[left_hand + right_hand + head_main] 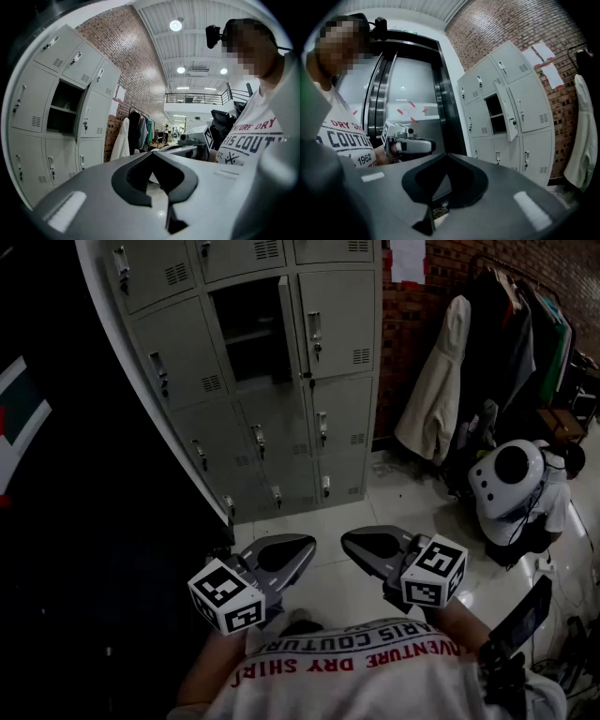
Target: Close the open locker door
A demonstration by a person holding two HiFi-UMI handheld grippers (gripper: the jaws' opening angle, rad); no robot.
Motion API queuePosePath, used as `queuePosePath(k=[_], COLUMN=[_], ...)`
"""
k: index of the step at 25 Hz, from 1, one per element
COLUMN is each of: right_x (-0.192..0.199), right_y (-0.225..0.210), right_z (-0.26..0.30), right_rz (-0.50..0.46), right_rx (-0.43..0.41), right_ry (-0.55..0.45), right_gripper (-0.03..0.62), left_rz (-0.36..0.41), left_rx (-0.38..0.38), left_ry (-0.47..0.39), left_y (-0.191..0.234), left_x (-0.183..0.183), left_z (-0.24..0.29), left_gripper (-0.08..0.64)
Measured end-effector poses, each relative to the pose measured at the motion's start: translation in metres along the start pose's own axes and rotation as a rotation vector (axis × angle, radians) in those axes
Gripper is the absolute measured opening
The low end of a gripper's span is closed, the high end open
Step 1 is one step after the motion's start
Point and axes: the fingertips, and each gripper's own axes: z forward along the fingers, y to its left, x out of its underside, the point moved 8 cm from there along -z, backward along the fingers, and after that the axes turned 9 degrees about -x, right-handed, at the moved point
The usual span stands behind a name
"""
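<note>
The grey locker bank (342, 418) stands ahead on the far side of the floor. One door (290, 329) in the middle column is swung out, seen nearly edge-on, and beside it the dark compartment (247, 329) with a shelf is exposed. The same open door (82, 115) shows in the left gripper view, and the door (509, 118) also shows in the right gripper view. My left gripper (306, 543) and right gripper (349, 541) are held low, close to my torso and far from the lockers. Both are shut and hold nothing; their tips point toward each other.
A dark lift front (94, 521) fills the left side. Right of the lockers is a brick wall (412, 329) with a white coat (436, 381) and a rack of clothes (525, 343). A crouched person beside a white rounded device (508, 474) is at right. Glossy tiled floor (394, 502) lies between.
</note>
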Motion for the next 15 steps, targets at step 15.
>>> queuePosePath(k=[15], right_x=[-0.013], right_y=[-0.123], right_z=[0.074], right_rz=[0.037], right_rx=[0.080], right_ry=[-0.022], right_gripper=[-0.002], left_rz=[-0.042], left_rx=[-0.028], left_ry=[-0.022], left_y=[0.150], left_x=[-0.001], left_z=[0.038], left_gripper=[0.005])
